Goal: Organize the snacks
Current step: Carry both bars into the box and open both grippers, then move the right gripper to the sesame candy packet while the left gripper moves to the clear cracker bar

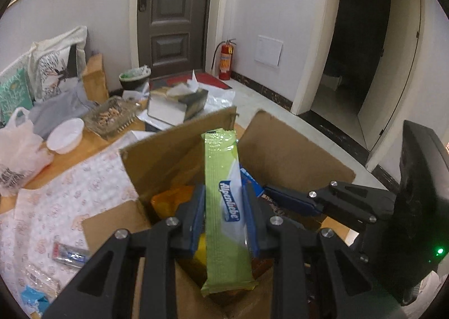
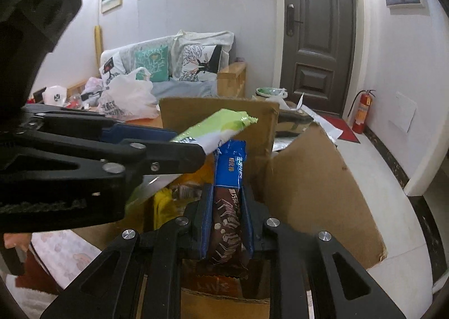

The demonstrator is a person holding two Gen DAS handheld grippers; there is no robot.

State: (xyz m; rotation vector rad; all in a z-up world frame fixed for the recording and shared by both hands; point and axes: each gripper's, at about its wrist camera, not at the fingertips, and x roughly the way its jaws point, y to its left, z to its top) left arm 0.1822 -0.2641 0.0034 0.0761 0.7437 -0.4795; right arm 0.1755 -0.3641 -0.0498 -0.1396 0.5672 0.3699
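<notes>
Gripping a blue-brown snack bar (image 2: 228,206), the right gripper (image 2: 226,201) fills only its own view.

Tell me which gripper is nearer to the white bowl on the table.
Left. The left gripper, shut on the green packet, is over the cardboard box on the side nearest the white bowl. The right gripper, holding the blue-and-brown packet, lies beyond it.
</notes>
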